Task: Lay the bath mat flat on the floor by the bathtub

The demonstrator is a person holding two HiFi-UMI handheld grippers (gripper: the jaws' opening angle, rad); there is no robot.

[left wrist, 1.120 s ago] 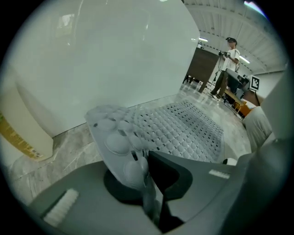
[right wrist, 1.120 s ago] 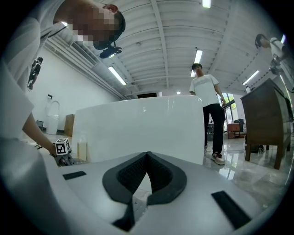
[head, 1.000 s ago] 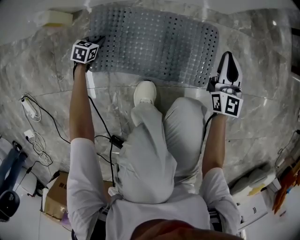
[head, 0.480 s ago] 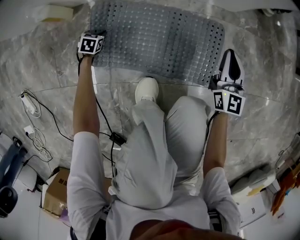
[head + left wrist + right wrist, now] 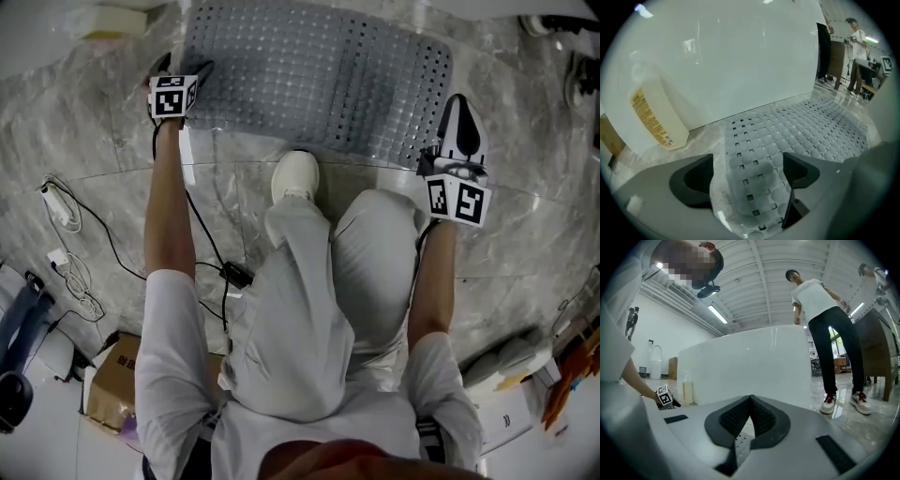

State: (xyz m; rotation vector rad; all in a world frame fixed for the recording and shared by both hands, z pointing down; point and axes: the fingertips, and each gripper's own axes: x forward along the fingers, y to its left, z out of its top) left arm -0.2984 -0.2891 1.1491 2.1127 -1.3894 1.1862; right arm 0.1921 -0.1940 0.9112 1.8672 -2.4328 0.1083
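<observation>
Judged as release stage: bath mat spread flat on floor, far edge just beside bathtub wall; next, need to free the right-hand grip and lift both tools clear without dragging a corner. Left gripper: jaws just opened wide, straddling the mat's near-left corner lying on the floor, neither side pressing it. Right gripper: pads closed together at the tips, pinching 1 strip of the mat's near-right edge.
</observation>
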